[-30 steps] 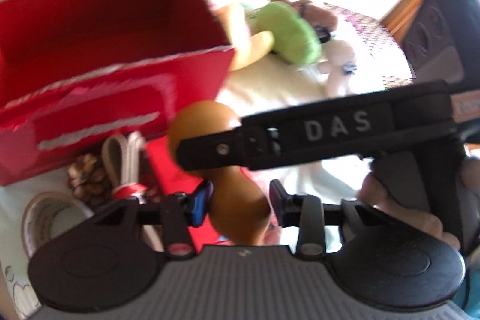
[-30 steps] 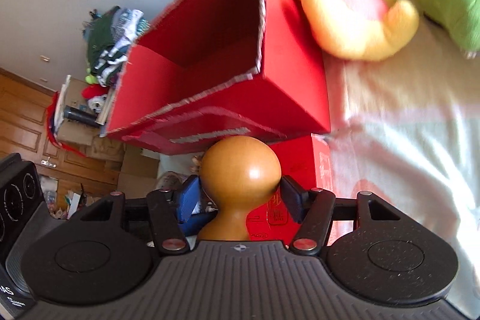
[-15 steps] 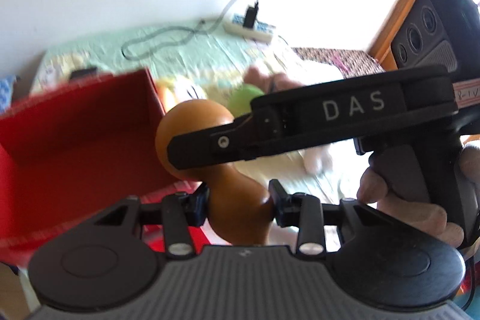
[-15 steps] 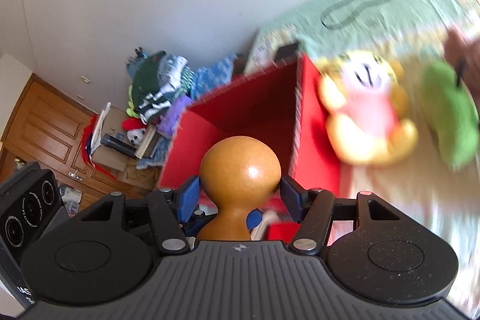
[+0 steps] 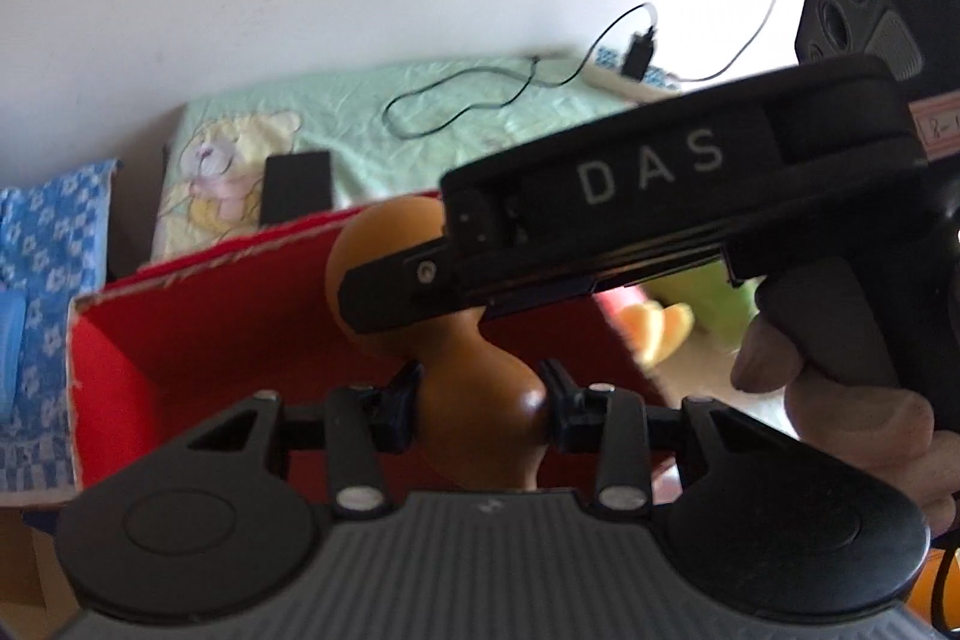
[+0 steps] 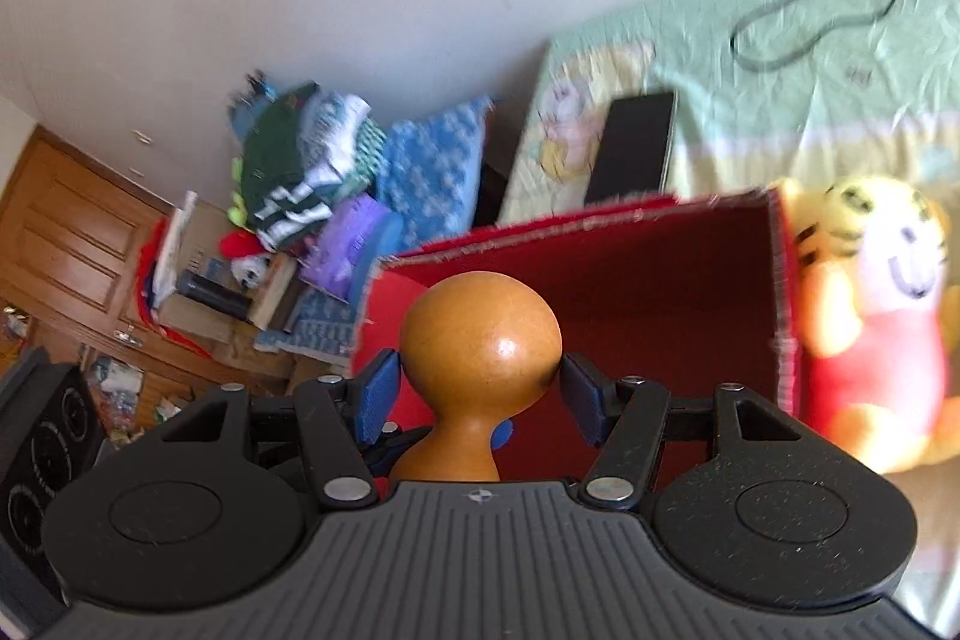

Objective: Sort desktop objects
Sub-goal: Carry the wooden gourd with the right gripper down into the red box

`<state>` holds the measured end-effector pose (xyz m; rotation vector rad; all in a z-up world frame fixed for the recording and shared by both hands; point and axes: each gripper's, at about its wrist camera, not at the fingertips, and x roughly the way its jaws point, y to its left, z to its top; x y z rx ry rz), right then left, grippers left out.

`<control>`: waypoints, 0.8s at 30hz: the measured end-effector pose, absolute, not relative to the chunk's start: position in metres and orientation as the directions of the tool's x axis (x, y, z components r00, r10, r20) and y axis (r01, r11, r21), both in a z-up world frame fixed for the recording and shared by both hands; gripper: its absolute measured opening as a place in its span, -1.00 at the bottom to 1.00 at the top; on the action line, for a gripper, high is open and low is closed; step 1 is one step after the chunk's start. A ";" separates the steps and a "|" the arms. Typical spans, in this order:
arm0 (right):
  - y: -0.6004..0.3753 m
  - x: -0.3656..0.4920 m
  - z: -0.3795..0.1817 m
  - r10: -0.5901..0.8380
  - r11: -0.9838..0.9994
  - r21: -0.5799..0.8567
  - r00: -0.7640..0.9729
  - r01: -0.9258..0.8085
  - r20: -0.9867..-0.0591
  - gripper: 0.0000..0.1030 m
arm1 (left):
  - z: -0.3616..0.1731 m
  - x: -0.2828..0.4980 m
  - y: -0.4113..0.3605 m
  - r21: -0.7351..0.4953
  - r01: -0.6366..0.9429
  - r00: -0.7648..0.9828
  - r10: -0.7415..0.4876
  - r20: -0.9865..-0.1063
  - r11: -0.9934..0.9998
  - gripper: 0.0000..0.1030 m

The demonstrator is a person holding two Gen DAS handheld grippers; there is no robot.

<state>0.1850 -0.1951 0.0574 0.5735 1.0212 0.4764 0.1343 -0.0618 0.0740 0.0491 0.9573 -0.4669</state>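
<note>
An orange-brown gourd (image 5: 474,400) is held by both grippers in front of the open red box (image 5: 198,340). My left gripper (image 5: 480,403) is shut on the gourd's narrow waist. My right gripper (image 6: 480,388) is shut on the gourd's round head (image 6: 480,340); its black body marked DAS (image 5: 660,196) crosses the left wrist view. The red box (image 6: 660,292) stands just beyond the gourd, its inside dark and apparently empty.
A yellow plush bear in a red shirt (image 6: 882,322) sits right of the box. A green plush (image 5: 702,292) lies behind. A black flat object (image 5: 297,187) and a cable (image 5: 480,100) lie on the green sheet. Clothes pile (image 6: 300,172) at far left.
Both grippers lifted the gourd up from the table and tilted upward; the box now sits lower in view, and the items beside the box have dropped out of sight.
</note>
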 end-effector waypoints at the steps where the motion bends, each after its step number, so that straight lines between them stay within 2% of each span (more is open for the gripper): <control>1: -0.188 0.192 0.048 0.614 0.758 0.647 0.428 -0.086 -0.663 0.20 | 0.065 0.139 -0.056 -0.165 0.397 0.470 -0.355 -0.808 0.903 -0.26; 7: -0.151 0.222 -0.006 0.580 0.787 0.617 0.322 0.015 -0.748 0.20 | 0.008 0.167 -0.028 -0.178 0.330 0.357 -0.297 -0.886 0.927 -0.26; 11: -0.132 0.236 -0.022 0.545 0.816 0.576 0.273 0.041 -0.793 0.20 | -0.013 0.176 -0.015 -0.168 0.304 0.302 -0.262 -0.916 0.938 -0.26; 16: -0.116 0.251 -0.032 0.483 0.865 0.501 0.228 0.022 -0.845 0.20 | -0.022 0.172 -0.003 -0.174 0.293 0.279 -0.258 -0.925 0.940 -0.27; 24: -0.098 0.263 -0.046 0.483 0.871 0.491 0.185 -0.004 -0.856 0.21 | -0.006 0.151 0.018 -0.208 0.278 0.336 -0.298 -0.894 0.938 -0.27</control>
